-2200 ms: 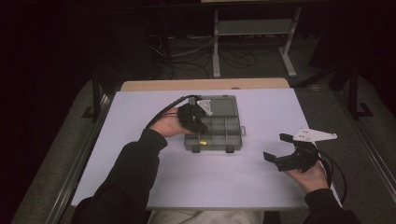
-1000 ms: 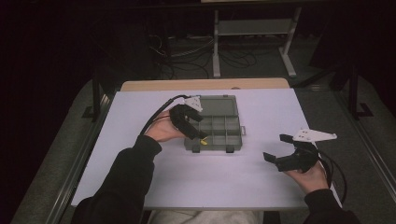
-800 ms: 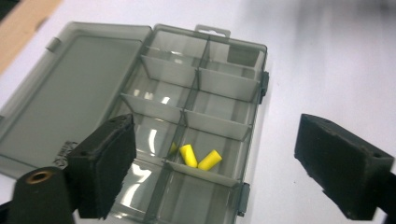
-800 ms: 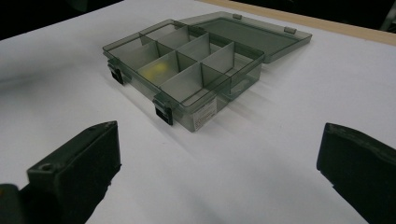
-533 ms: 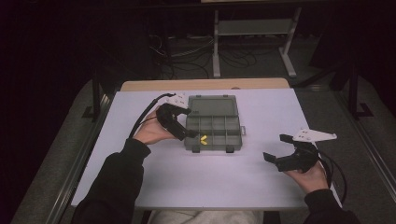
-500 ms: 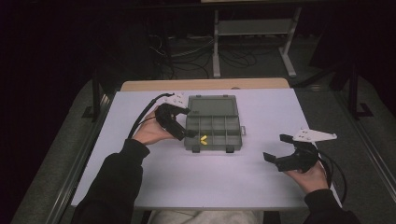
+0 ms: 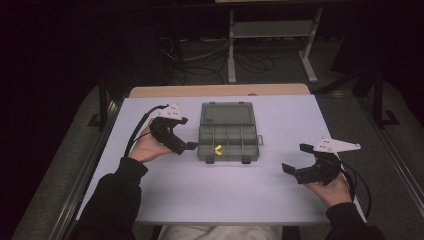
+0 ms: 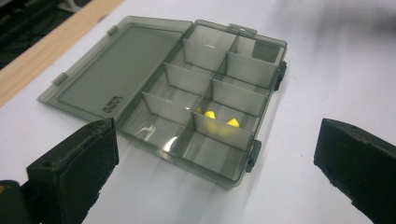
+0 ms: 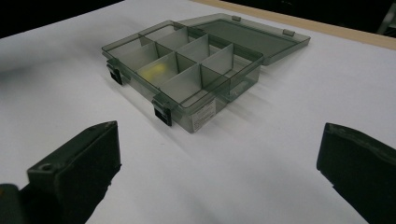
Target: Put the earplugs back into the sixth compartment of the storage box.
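table [image 7: 165, 195]: a white top with a wooden strip along its far edge, seen from above; dark floor, cables and a metal stand lay beyond it.
organiser box [image 7: 228, 141]: a smoky grey see-through box sat near the middle of the table, a little toward the far side. it lay open, with its lid [image 7: 227, 114] folded flat on the table on the far side.
compartments: dividers split the tray into eight cells in two rows. in the left gripper view [image 8: 219, 93] the walls stood upright and most cells looked bare.
yellow pieces [image 7: 218, 149]: small yellow bits lay in one cell of the near row, second from the left in the high view. the left gripper view showed them as two lumps [image 8: 218, 118] behind a divider. what they were could not be told.
latches [image 9: 161, 112]: two dark clips hung on the near front wall of the box.
left gripper [image 7: 191, 145]: held in the person's left hand [image 7: 147, 147], just beside the box's left side, tips close to the wall; whether they touched it could not be told. its jaws stood wide apart in its own view and held nothing.
right gripper [image 7: 297, 159]: held in the right hand [image 7: 332, 187] near the table's right edge, well apart from the box. its jaws were spread wide, with nothing between them, and pointed toward the box.
cables: a black cable trailed from each gripper.
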`<state>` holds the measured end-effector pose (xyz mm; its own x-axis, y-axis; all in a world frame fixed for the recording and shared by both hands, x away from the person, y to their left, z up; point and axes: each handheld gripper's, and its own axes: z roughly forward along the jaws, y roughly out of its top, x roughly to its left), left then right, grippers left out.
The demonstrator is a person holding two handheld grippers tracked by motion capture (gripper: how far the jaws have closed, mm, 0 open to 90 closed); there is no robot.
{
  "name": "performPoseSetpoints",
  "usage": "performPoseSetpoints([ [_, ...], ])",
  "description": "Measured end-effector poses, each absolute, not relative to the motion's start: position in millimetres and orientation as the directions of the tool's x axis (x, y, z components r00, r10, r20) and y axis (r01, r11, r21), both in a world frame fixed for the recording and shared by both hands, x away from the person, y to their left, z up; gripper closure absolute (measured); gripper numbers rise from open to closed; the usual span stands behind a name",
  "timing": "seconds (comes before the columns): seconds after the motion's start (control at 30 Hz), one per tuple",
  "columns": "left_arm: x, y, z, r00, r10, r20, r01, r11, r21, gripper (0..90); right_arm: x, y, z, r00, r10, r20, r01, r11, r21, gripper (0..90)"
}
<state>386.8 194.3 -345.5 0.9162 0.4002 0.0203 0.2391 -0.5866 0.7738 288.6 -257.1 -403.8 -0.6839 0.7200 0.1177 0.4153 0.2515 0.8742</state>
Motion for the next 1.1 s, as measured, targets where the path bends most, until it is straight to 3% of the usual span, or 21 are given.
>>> performPoseSetpoints([
  [0.3,367.0,222.6,-353.2,0.884,0.467,0.029,0.243,-0.511,0.824,0.0,288.1,-257.2,-404.6,-0.677,0.726,0.119,0.42,0.248,0.873,0.0],
  [1.1,322.2,296.1,-381.8,0.75,0.659,-0.049,0.304,-0.279,0.911,0.0,284.4,-259.8,-405.3,-0.661,0.744,0.094,0.398,0.242,0.885,0.0],
])
